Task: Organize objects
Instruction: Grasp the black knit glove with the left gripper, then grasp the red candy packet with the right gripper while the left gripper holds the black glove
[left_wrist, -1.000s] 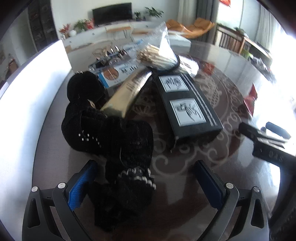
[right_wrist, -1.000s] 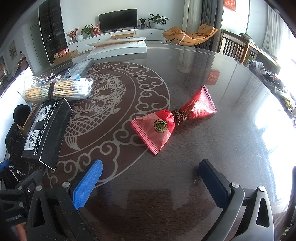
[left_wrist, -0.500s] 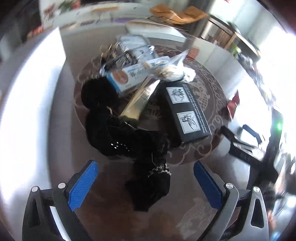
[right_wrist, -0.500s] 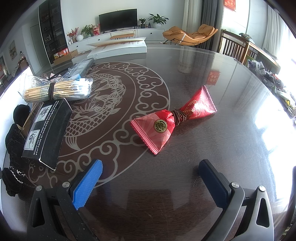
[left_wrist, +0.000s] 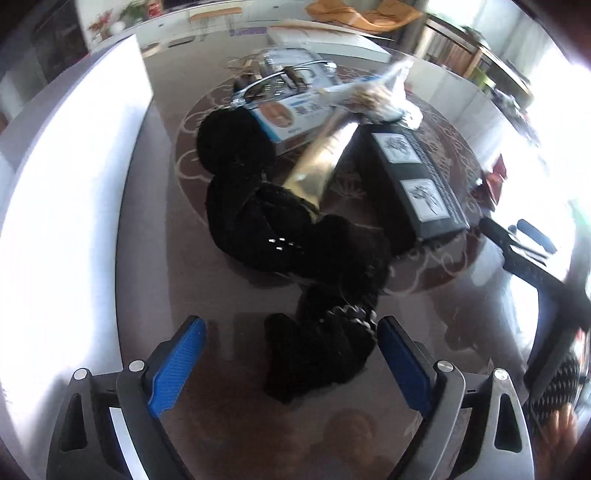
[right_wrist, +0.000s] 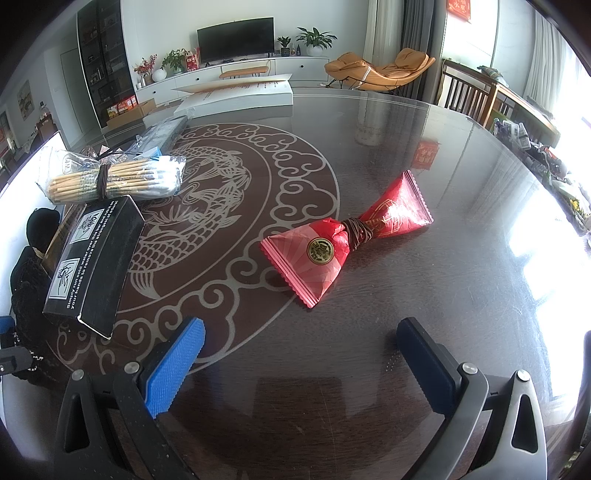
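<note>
A black fuzzy garment (left_wrist: 295, 240) with a beaded trim lies bunched on the dark table, and its near end sits between the jaws of my left gripper (left_wrist: 290, 332). Those jaws are closing; the left pad stands clear of the cloth and the right pad is right at its edge. Behind the garment lie a gold packet (left_wrist: 325, 158), a black box (left_wrist: 417, 177), a blue-and-white box (left_wrist: 291, 110) and a bag of chopsticks (left_wrist: 373, 96). My right gripper (right_wrist: 301, 332) hangs open over bare table. A red tied packet (right_wrist: 347, 236) lies just beyond it.
The round table (right_wrist: 443, 295) has a carved fish pattern and a glossy top. A long white carton (right_wrist: 236, 96) rests at its far edge. The black box (right_wrist: 96, 262) and chopstick bag (right_wrist: 114, 181) crowd the left side. Wooden chairs (right_wrist: 469, 96) stand at the back right.
The left gripper has pulled back and risen a little, so more of the black garment and table shows, and its jaws stand slightly narrower. The right wrist view is unchanged.
</note>
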